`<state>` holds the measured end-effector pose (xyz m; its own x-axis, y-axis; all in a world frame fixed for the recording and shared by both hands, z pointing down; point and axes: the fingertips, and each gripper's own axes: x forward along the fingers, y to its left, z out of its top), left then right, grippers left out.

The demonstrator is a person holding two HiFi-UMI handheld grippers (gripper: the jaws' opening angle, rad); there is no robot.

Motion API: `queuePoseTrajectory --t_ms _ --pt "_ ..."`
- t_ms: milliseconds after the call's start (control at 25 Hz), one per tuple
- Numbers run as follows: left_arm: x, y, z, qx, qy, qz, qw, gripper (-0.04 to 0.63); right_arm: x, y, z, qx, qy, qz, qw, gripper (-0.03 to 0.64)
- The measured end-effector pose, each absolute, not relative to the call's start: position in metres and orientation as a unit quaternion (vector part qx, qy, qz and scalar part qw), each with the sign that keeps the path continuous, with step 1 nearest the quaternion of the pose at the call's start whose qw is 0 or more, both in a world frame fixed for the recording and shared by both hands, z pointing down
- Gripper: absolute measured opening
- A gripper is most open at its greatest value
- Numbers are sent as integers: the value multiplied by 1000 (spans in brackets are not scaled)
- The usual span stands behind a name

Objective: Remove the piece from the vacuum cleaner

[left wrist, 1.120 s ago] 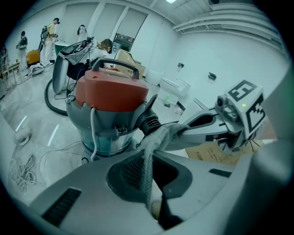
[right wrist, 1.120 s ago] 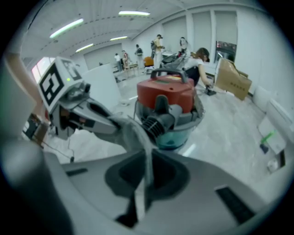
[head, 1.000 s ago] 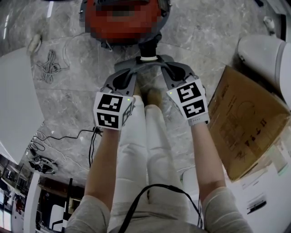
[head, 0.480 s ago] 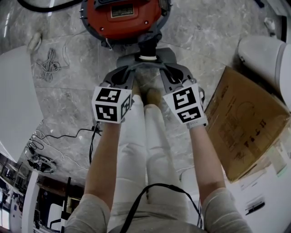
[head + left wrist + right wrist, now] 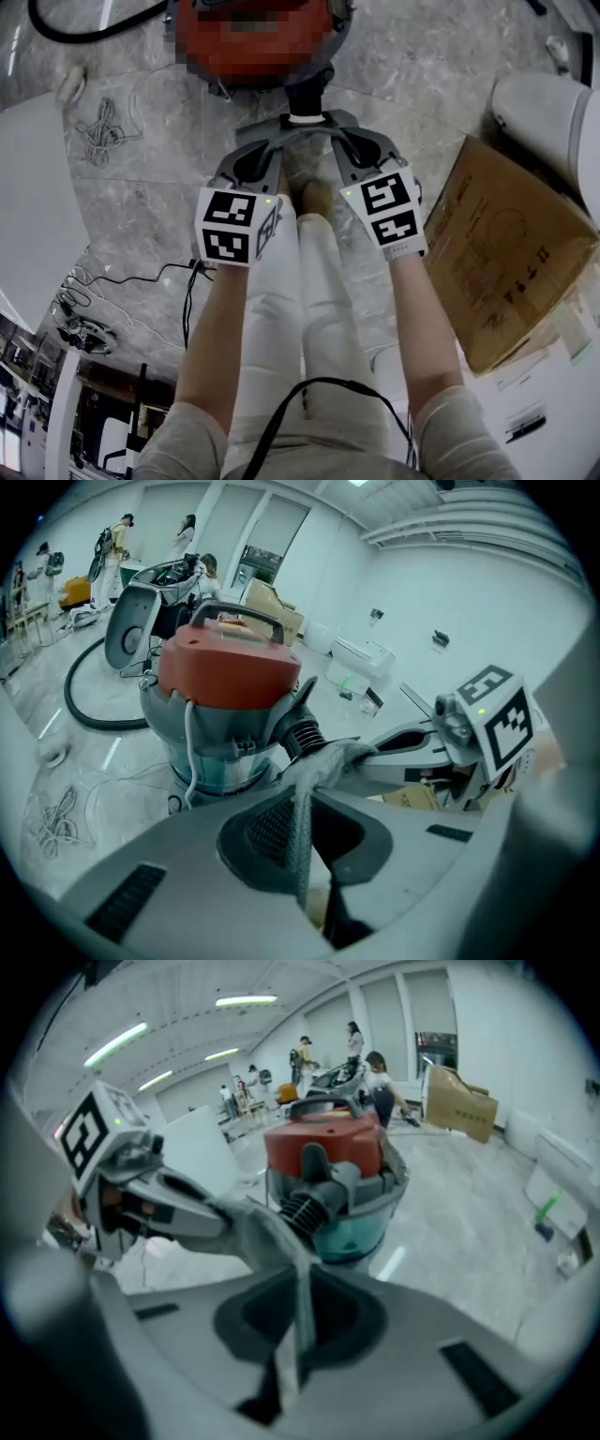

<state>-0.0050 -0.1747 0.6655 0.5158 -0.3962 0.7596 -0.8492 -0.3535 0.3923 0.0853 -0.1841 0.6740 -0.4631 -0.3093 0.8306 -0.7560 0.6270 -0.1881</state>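
Both pairs of jaws were closed flat, pad against pad, with nothing seen between them. Your left gripper (image 5: 292, 130) and right gripper (image 5: 323, 128) came in from either side, and their tips met just in front of the piece (image 5: 307, 99). That piece was the ribbed black connector, still seated in the side of the red-lidded vacuum cleaner (image 5: 228, 679).

The vacuum cleaner stood on a grey marble-tile floor (image 5: 141, 202). A tangled white cord (image 5: 98, 131) and a thin black cable (image 5: 141, 277) lay on the floor at your left. A cardboard box (image 5: 506, 244) lay at your right. People (image 5: 375, 1071) stood far off in a bright white hall.

Compared with a second earlier, both grippers stayed at the connector with jaws unchanged. More of the black hose (image 5: 84, 30) showed top-left.
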Motion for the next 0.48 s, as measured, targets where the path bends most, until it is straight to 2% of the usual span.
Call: queuePoseTrajectory --t_ms 280,480 --pt "4 -172 658 784 -395 304 370 32 90 -186 689 339 -794 341 372 25" --pt "-7 -172 678 768 -405 302 394 32 81 -181 666 320 -810 255 419 25"
